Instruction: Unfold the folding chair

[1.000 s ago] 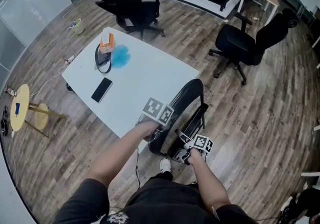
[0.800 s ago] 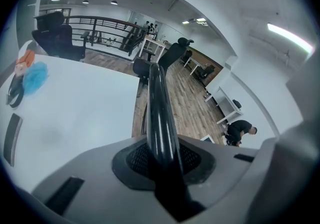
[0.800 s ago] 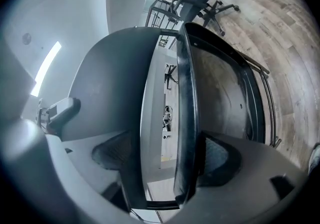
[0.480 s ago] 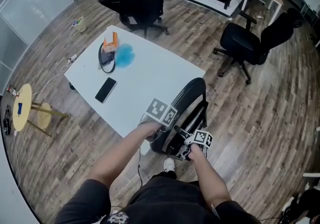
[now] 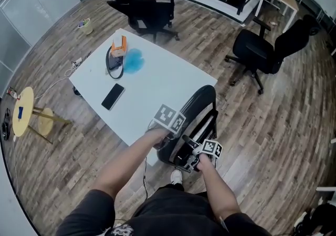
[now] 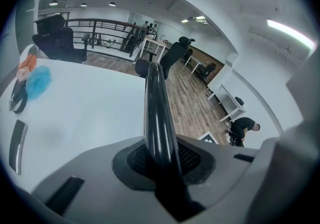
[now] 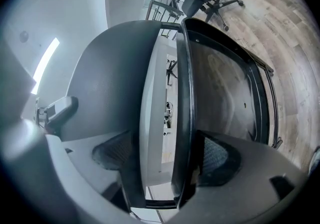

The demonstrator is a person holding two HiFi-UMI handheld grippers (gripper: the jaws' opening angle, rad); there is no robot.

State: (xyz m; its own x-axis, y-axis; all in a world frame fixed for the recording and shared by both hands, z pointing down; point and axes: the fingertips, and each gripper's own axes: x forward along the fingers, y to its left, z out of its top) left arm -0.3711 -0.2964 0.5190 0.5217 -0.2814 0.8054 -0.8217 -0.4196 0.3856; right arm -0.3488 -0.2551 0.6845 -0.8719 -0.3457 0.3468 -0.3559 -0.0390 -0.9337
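The black folding chair (image 5: pixel 197 108) stands folded on the wood floor against the near corner of the white table (image 5: pixel 157 80). My left gripper (image 5: pixel 167 136) is shut on the chair's rounded black frame tube (image 6: pixel 154 99), which runs up between the pads of the left gripper (image 6: pixel 163 162). My right gripper (image 5: pixel 193 160) holds the lower right side of the chair. In the right gripper view, the right gripper (image 7: pixel 165 170) is shut on the black seat rim (image 7: pixel 183 93) and the grey panel next to it.
On the table lie a black phone (image 5: pixel 113 96), a blue puff (image 5: pixel 134 60), an orange box (image 5: pixel 119 45) and a black loop (image 5: pixel 112 65). Black office chairs (image 5: pixel 265 51) (image 5: pixel 149 11) stand beyond it. A yellow stool (image 5: pixel 23 111) is at left. A white shoe (image 5: pixel 176 177) is by the chair's foot.
Both grippers and the chair have shifted slightly beside the table corner. Both grips are unchanged and the chair is still folded.
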